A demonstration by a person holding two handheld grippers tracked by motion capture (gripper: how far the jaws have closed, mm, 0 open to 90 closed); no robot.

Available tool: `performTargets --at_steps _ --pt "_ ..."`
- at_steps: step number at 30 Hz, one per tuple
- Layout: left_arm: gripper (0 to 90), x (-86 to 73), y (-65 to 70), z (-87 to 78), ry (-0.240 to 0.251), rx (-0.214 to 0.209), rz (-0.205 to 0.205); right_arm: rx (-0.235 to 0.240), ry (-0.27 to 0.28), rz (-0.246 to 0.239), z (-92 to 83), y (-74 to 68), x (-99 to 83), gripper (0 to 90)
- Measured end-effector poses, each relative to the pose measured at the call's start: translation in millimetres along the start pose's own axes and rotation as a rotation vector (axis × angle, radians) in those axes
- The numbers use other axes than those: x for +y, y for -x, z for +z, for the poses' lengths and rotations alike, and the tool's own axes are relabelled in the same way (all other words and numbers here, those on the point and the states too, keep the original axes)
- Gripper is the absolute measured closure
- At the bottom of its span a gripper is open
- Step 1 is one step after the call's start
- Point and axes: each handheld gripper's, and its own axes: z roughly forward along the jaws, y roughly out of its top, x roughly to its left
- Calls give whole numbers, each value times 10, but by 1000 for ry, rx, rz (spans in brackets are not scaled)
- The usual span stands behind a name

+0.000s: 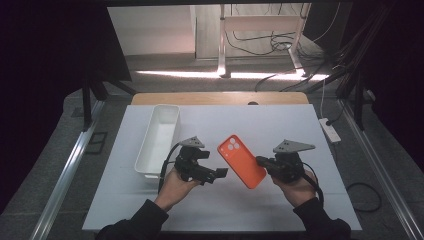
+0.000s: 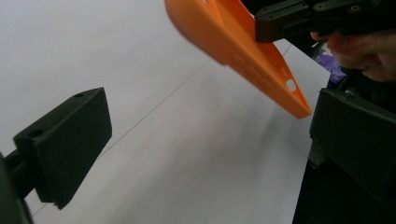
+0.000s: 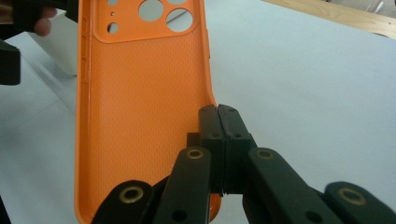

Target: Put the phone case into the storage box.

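While clamped on orange phone case [image 1: 242,161] edge, right claw [image 1: 261,161], left claw [image 1: 221,173] agape, empty

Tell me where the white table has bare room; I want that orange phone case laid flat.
Bare table lies beyond the orange phone case, right of the white bin, and along the near edge between the forearms. It is crowded mid-table, where the left gripper and right gripper flank the case.

phone case [image 2: 243,51] blurred, top cropped, perhaps mid-motion

Left tongs [image 1: 220,173] wide apart, right tongs [image 1: 260,161] clamped together
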Motion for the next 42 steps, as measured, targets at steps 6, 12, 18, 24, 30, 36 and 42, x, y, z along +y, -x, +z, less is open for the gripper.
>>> performTargets --at_steps 6,12,18,24,30,36,42 --pt "1 31 -3 44 -1 -22 -16 10 6 -8 30 -75 10 896" --pt "25 52 5 93 -15 -25 -19 22 11 -16 56 -146 16 896" --pt "102 63 10 130 -18 -51 -32 32 14 -27 79 -213 19 895" --pt "252 58 0 138 -11 -76 -58 38 19 -34 94 -265 16 895" --pt "410 46 -8 141 -12 -117 -85 37 28 -40 98 -296 15 895" --pt "533 30 -15 150 -19 -135 -116 32 42 -44 91 -308 15 895" --pt "700 20 -29 147 -8 -183 -158 21 43 -50 90 -309 10 894"
